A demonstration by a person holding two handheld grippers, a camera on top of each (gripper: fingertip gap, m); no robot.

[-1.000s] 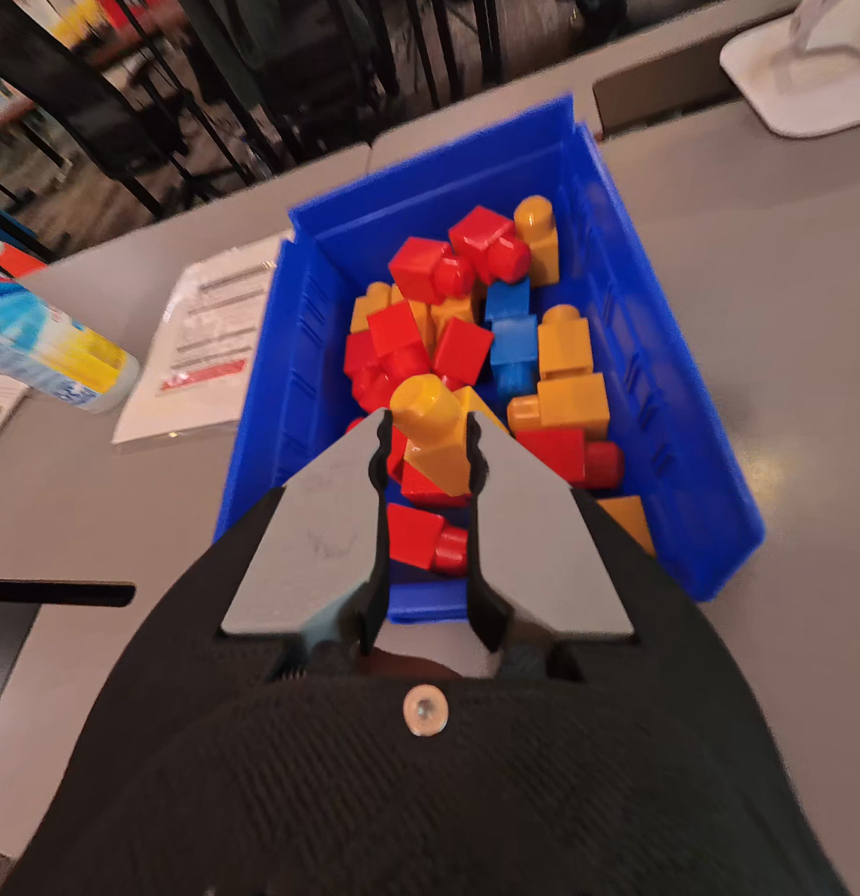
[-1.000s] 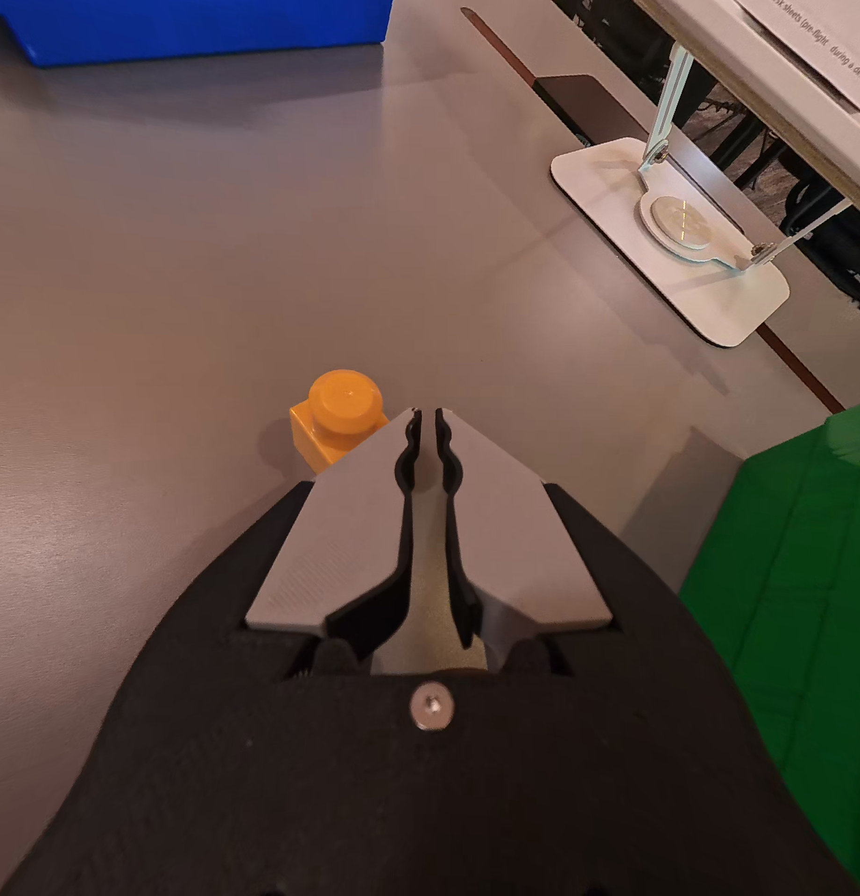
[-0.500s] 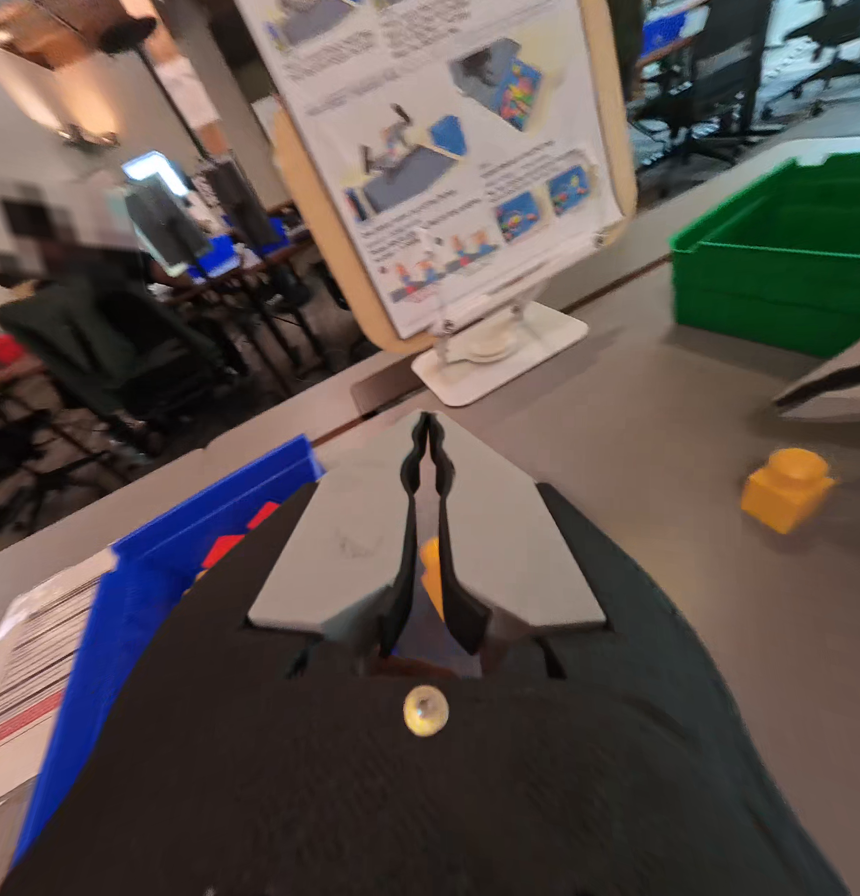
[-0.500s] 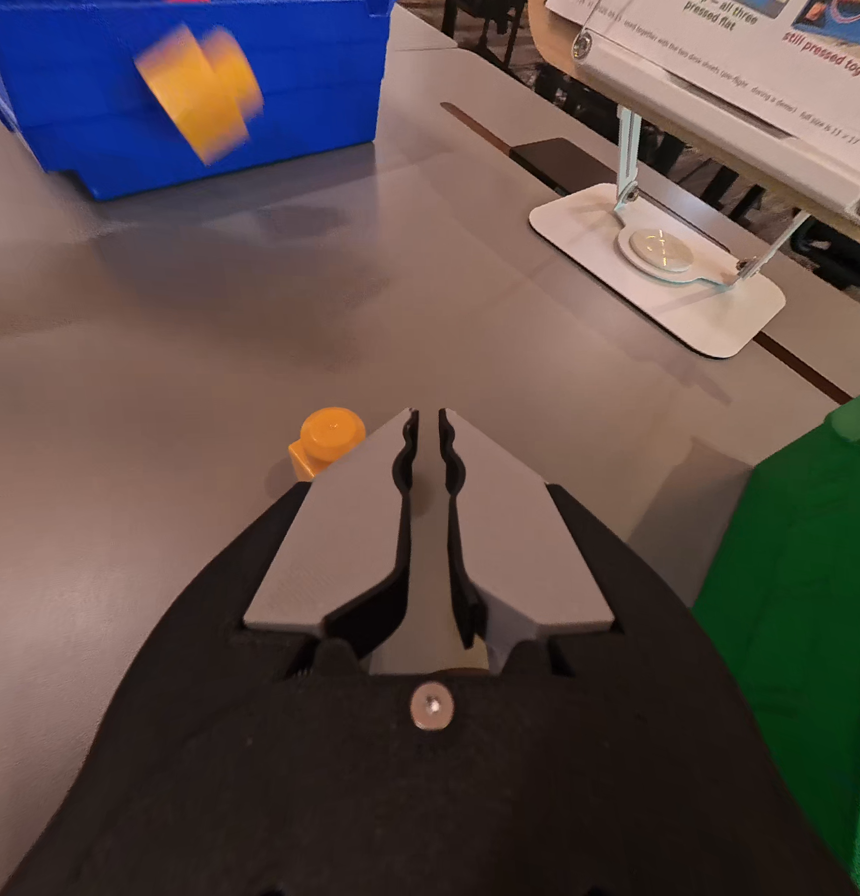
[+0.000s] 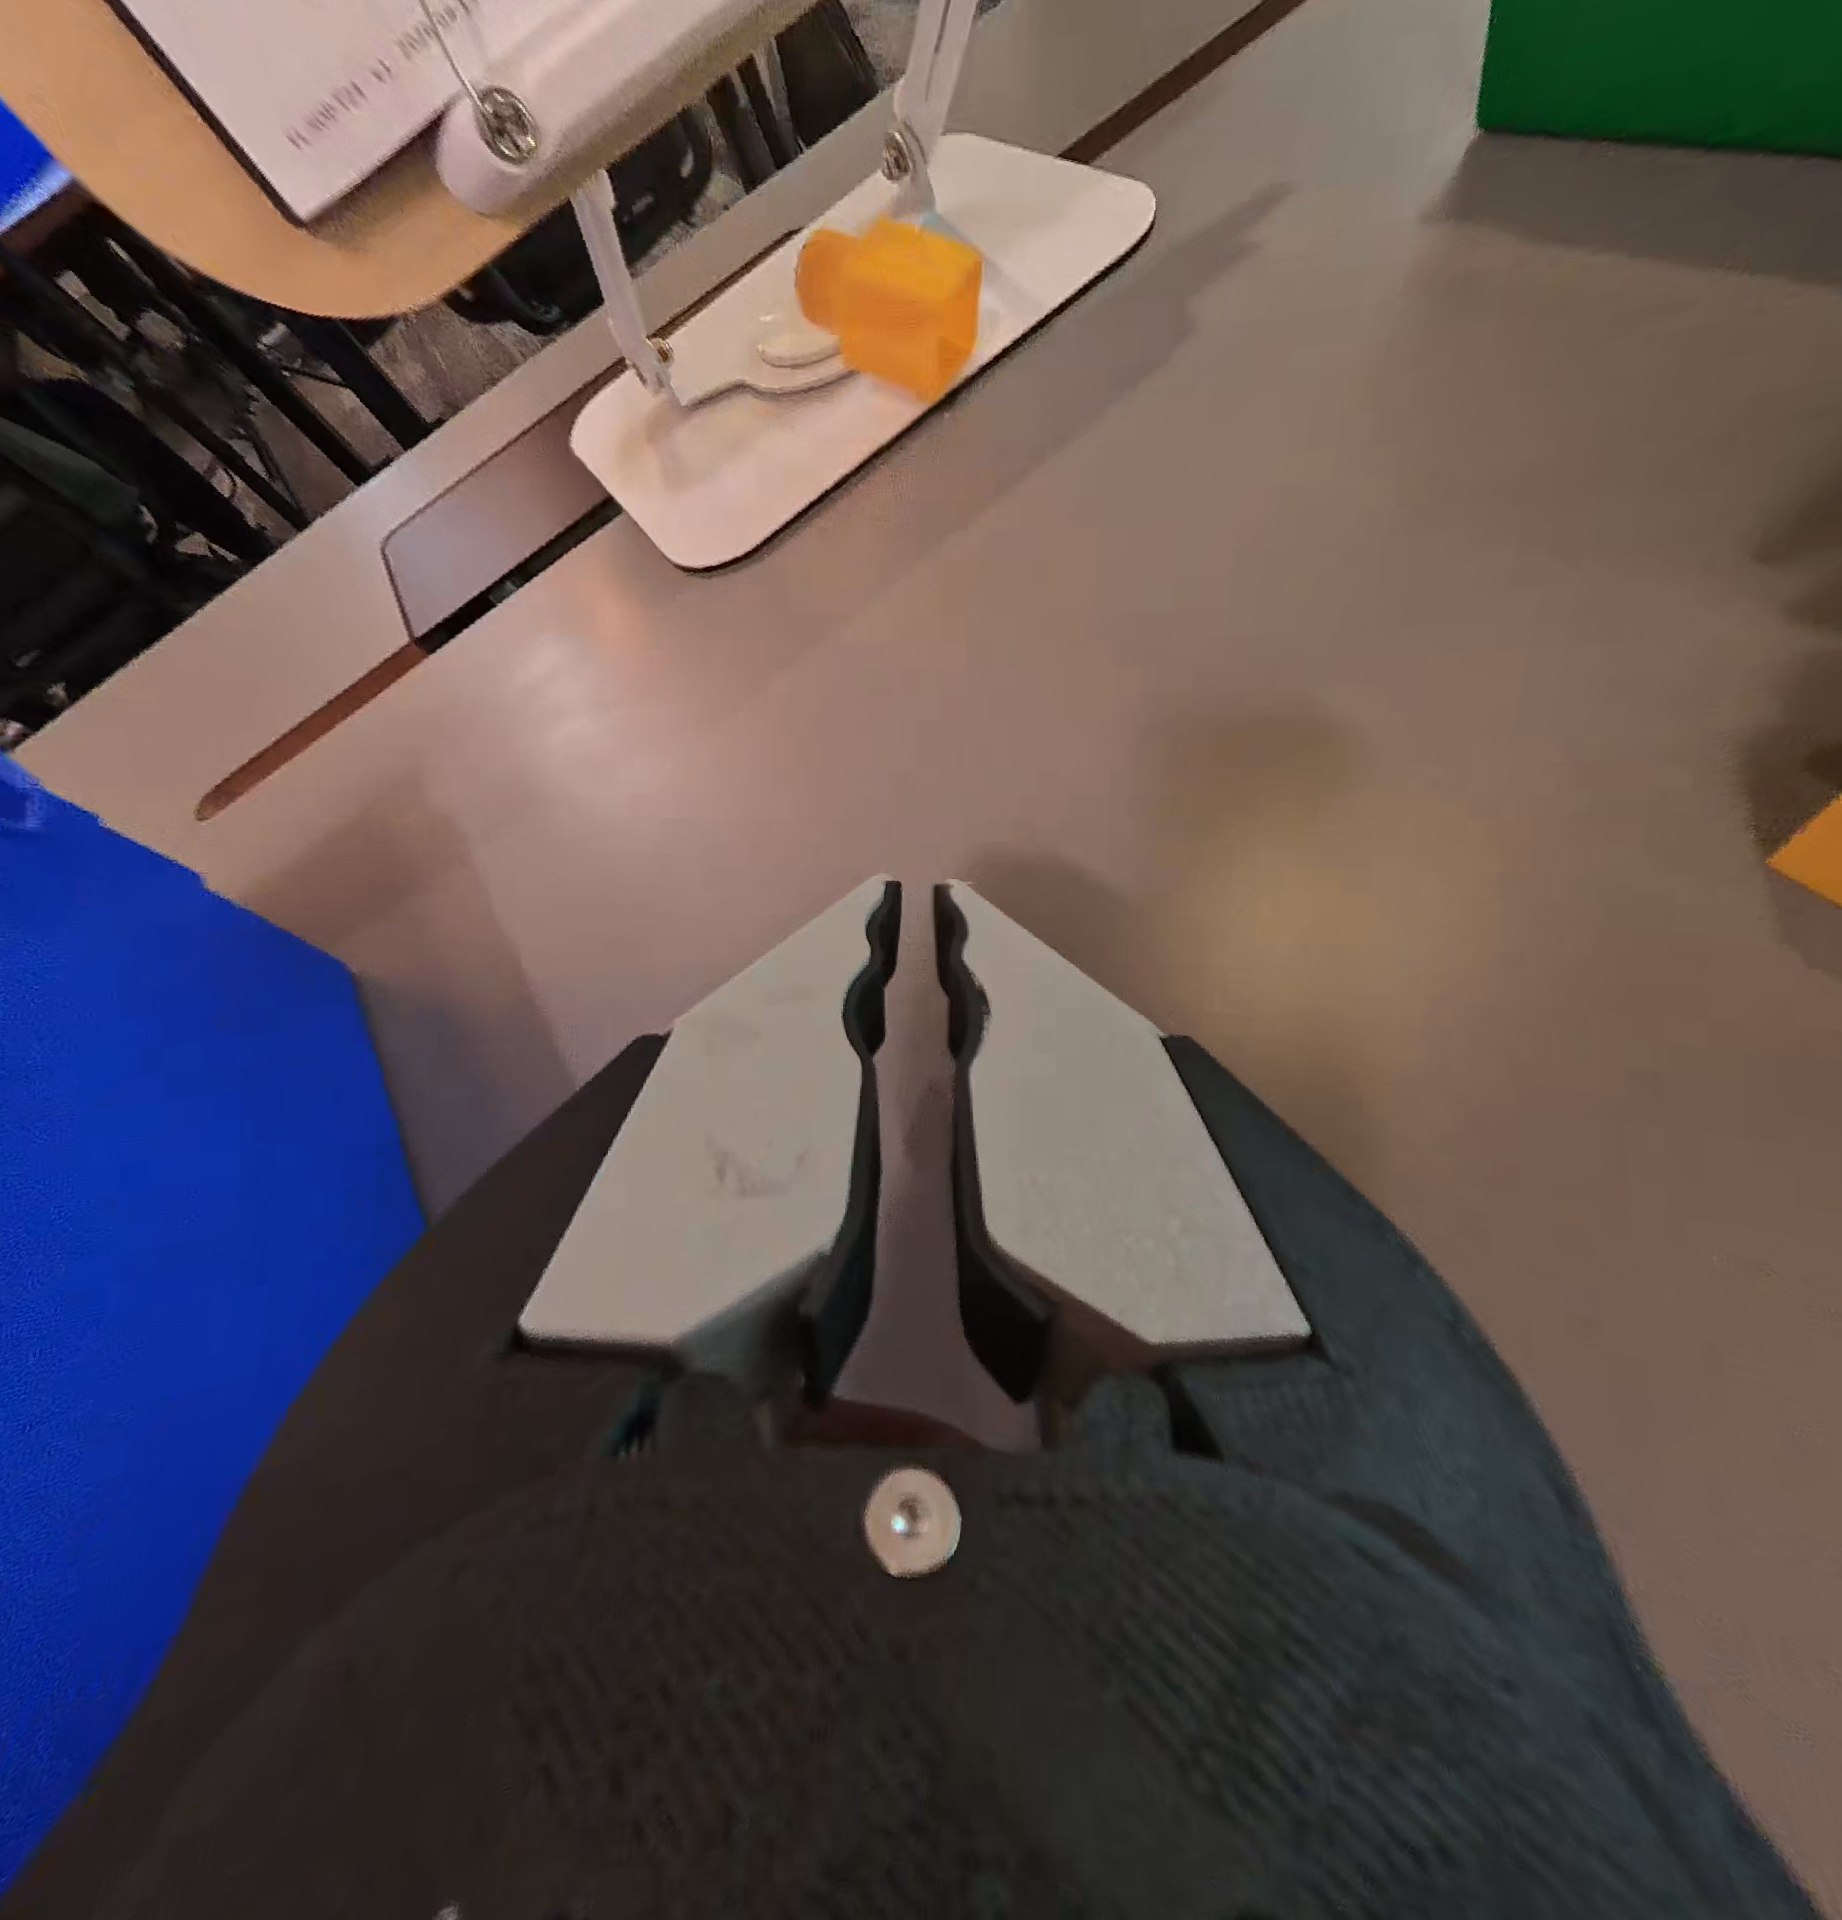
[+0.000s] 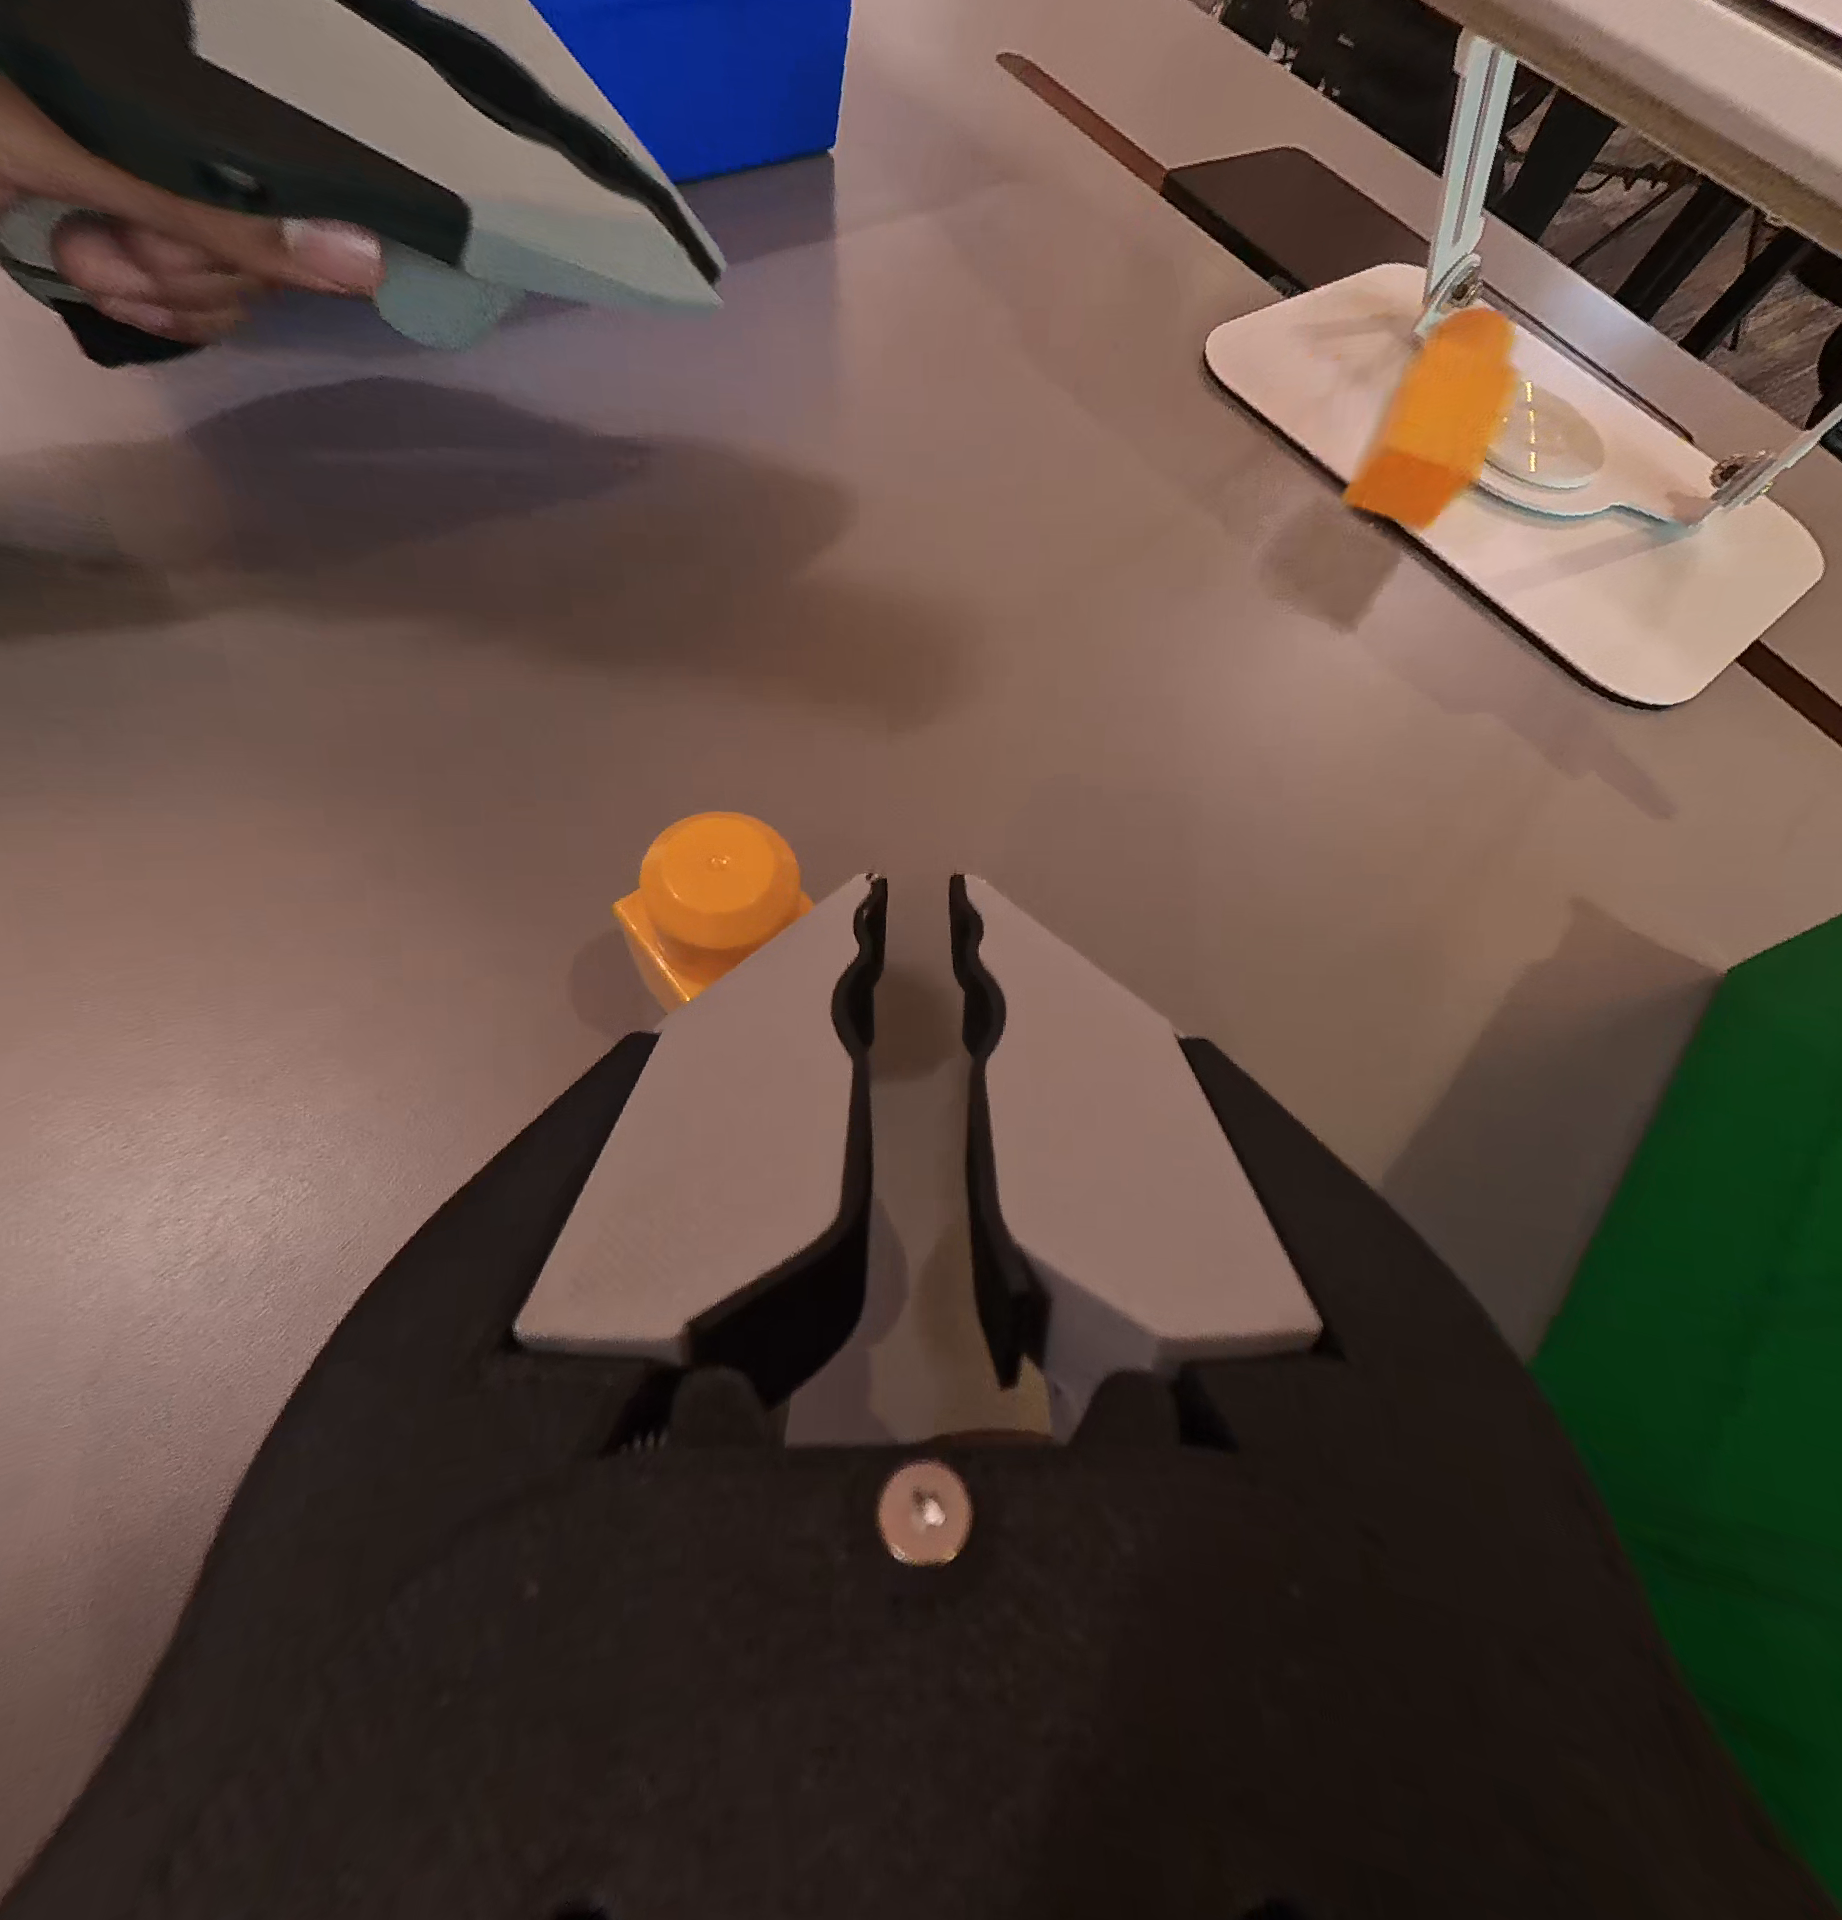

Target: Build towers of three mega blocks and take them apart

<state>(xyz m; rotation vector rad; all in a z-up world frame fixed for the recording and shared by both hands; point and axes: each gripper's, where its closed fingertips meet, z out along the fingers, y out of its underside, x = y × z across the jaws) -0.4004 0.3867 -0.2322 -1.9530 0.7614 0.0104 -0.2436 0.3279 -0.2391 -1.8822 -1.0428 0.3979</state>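
Jaws of the left gripper (image 5: 917,889) stood nearly together, a thin slit between them and nothing held; those of the right gripper (image 6: 915,883) showed a slightly wider narrow gap, also empty.

Hard to make out: a smeared orange block (image 6: 1436,426) over the near edge of the white stand base (image 6: 1644,623), too blurred to tell whether it touched the base or hung above it. In the left wrist view the same block (image 5: 889,294) lay tilted across that base (image 5: 751,488), its edges soft. A second orange block (image 6: 711,902) stood stud-up on the grey surface (image 6: 377,831), just left of the right gripper's tips, its lower right corner hidden behind the left finger. An orange corner (image 5: 1831,868) cut off at the left view's right edge could not be identified for certain.

Containers: the blue bin (image 5: 148,1143) showed only an outer wall in the left view, and only a corner (image 6: 709,73) in the right; contents unseen. The green bin (image 6: 1748,1299) was cut off at the right edge, its inside out of view. A hand (image 6: 158,260) gripped the left gripper's handle at upper left.
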